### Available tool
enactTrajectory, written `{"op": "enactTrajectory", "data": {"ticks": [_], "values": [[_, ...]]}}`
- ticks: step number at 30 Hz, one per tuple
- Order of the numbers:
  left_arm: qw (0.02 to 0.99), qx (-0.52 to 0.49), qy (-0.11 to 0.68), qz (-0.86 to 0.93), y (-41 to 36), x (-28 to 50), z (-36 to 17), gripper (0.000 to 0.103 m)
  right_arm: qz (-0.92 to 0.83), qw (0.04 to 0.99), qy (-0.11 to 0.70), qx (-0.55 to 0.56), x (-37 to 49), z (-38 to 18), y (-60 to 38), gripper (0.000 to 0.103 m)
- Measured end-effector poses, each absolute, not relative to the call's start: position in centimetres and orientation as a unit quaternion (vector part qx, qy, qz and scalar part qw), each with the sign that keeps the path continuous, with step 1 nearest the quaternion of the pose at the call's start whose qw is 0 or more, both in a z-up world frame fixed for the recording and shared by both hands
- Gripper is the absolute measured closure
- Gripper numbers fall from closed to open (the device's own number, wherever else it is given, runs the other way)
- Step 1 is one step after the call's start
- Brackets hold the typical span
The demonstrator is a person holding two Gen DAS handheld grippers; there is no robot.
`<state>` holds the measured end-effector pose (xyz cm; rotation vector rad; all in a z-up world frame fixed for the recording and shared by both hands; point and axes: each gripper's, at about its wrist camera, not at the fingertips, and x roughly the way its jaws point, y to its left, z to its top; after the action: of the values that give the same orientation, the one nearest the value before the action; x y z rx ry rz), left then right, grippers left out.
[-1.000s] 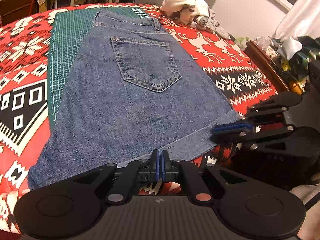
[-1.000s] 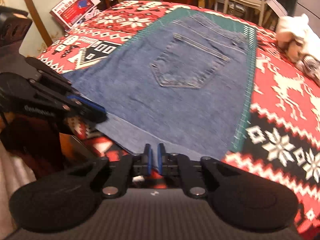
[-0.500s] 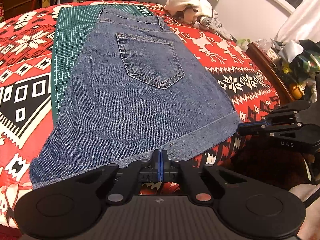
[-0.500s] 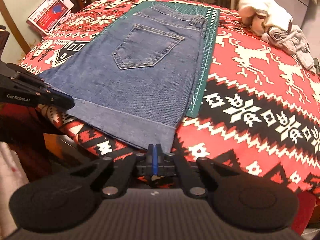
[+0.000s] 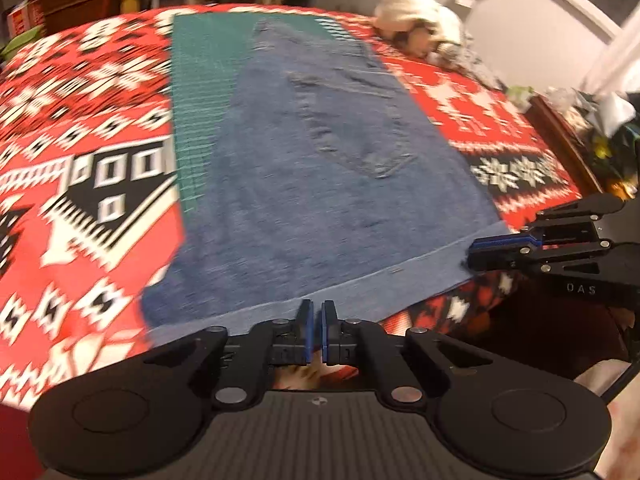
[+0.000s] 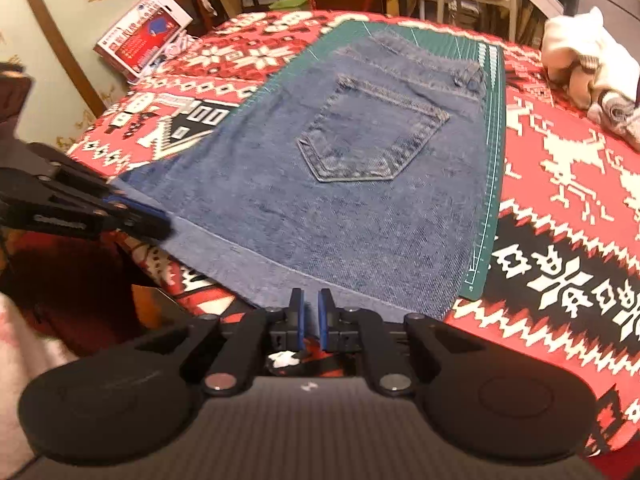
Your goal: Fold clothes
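Both claws reopened, right claw [image 6: 308, 312] at shorts [image 6: 340, 184] hem

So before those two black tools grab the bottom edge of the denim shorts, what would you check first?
1. Left tool open: ok, a narrow gap shows between its blue pads.
2. Right tool open: ok, a narrow gap too.
3. Both at the hem: ok, each sits at the cuffed edge of the denim shorts.
4. Shorts flat: ok, back pocket up, no big wrinkles.
5. Fabric between the pads: cannot tell.
6. Fold path free: ok, the pile of pale clothes lies off to the side.
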<state>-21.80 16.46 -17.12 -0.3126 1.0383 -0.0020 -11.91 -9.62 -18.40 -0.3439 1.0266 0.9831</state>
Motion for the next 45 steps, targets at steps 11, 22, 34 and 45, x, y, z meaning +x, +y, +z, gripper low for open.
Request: {"op": "enactTrajectory", "data": {"ticks": [11,22,34,45], "values": [[0.84,-0.227,0.491,0.027,21.0,-24.4,-17.6,0.1,0.426,0.746,0.505,-0.088,-9.8,-19.2,-12.8,0.103],[0.844,-0.192,0.498,0.044,19.6,-23.6,-18.3,0.1,0.425,0.747,0.501,-0.098,-10.0,-19.4,-12.3,0.103],[0.846,-0.196,0.493,0.048,19.6,-23.0,-17.2,0.099,0.423,0.754,0.492,-0.104,-10.2,-18.4,-12.6,0.095],[0.844,-0.202,0.492,0.059,20.0,-23.3,-17.2,0.101,0.4,0.76,0.506,-0.085,-9.1,-18.7,-14.6,0.102]]}}
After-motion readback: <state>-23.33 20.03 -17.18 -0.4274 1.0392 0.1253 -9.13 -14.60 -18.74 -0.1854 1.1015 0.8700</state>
